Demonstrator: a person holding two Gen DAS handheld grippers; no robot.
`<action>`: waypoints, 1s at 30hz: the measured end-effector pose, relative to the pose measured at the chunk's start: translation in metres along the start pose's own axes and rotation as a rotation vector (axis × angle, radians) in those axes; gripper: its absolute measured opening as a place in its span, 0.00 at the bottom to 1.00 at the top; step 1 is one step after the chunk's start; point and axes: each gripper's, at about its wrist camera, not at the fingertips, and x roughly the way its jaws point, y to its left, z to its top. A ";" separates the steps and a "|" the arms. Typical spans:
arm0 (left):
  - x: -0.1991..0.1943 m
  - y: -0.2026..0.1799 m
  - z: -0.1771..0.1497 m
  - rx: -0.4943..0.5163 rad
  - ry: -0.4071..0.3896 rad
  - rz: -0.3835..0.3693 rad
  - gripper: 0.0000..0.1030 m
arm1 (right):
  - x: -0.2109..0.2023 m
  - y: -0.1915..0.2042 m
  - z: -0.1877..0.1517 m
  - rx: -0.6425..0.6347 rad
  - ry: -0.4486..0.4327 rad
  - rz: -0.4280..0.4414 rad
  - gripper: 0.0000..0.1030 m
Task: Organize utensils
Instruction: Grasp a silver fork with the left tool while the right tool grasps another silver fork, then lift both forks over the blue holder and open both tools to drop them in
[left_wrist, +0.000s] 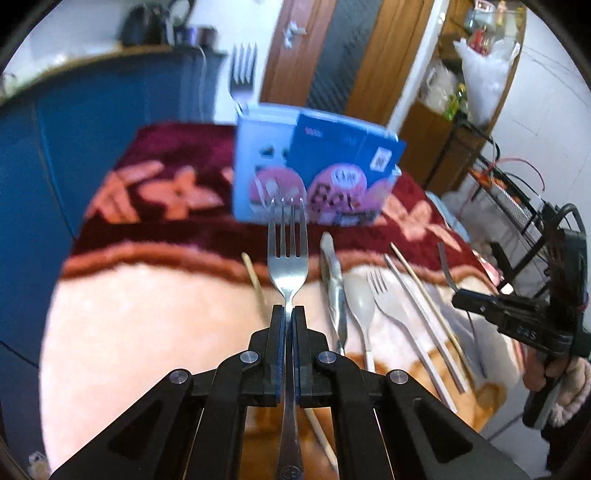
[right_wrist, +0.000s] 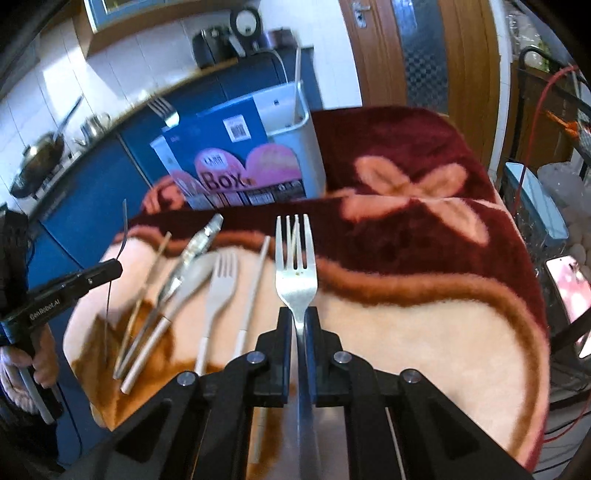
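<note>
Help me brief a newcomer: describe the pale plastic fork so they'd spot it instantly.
Start at the blue box standing on the floral blanket. Utensils lie in a row before it; the plastic fork lies between a pale spoon and a chopstick. It is matte beige, unlike the shiny metal forks.

The blanket (right_wrist: 424, 332) has a dark red border with pale pink flower shapes, an orange-brown band, and a cream-pink centre with some orange patches near 6 o'clock. The box (right_wrist: 236, 162) at 12 o'clock is blue and light blue, with pink round shapes, dark letters and a white label with a barcode. Both held forks (left_wrist: 288, 266) (right_wrist: 296, 266) are shiny silver metal. The left gripper (left_wrist: 288, 314) is black with blue pads; the right gripper (right_wrist: 298, 317) is black too. The plastic spoon (left_wrist: 360, 302) and plastic fork (left_wrist: 388, 306) at 3 o'clock of the left fork are pale grey-beige. The chopsticks (left_wrist: 424, 291) are light wood colour. The cabinets (right_wrist: 92, 192) behind are deep blue.
</note>
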 end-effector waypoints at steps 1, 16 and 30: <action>-0.003 -0.001 -0.001 -0.003 -0.018 0.003 0.03 | -0.003 -0.001 -0.003 0.010 -0.016 0.007 0.08; -0.049 -0.010 -0.003 -0.048 -0.265 -0.016 0.03 | -0.057 0.023 -0.008 -0.028 -0.385 0.012 0.08; -0.062 -0.013 0.051 -0.046 -0.432 -0.017 0.03 | -0.071 0.043 0.039 -0.097 -0.543 0.015 0.08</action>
